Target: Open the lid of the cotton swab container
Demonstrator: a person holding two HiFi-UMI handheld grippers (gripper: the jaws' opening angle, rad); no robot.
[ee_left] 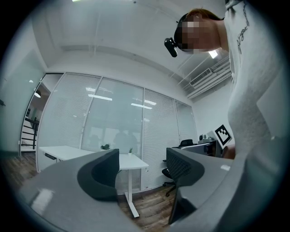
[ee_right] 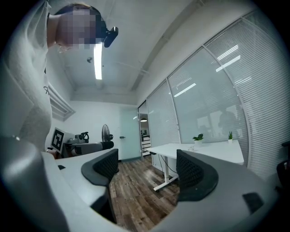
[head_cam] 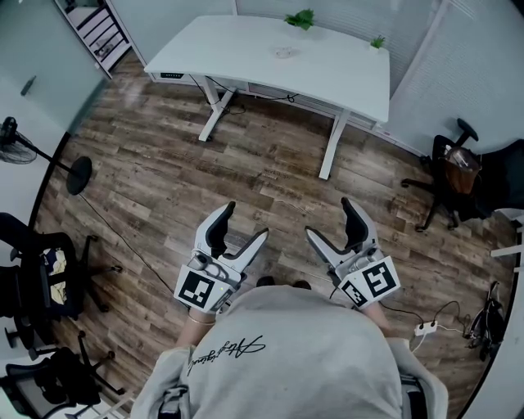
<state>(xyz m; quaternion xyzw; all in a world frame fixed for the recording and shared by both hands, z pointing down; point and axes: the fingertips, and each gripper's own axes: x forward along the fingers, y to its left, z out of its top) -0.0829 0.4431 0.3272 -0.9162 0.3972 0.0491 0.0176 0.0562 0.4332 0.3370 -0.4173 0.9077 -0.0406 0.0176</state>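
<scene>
A small, pale round object (head_cam: 286,52) lies on the white desk (head_cam: 344,78) at the far side of the room; it is too small to identify as the cotton swab container. I stand well back from the desk with both grippers held out level over the wooden floor. My left gripper (head_cam: 244,224) (ee_left: 142,171) is open, with nothing between its dark pads. My right gripper (head_cam: 330,219) (ee_right: 147,171) is open too, and only the floor and the desk (ee_right: 213,152) show between its jaws.
Two small green plants (head_cam: 300,18) (head_cam: 377,42) stand at the desk's back edge. A black office chair (head_cam: 452,176) is at the right, and more chairs (head_cam: 41,282) at the left. A standing fan's base (head_cam: 79,174) is at the left. A power strip (head_cam: 424,329) lies on the floor.
</scene>
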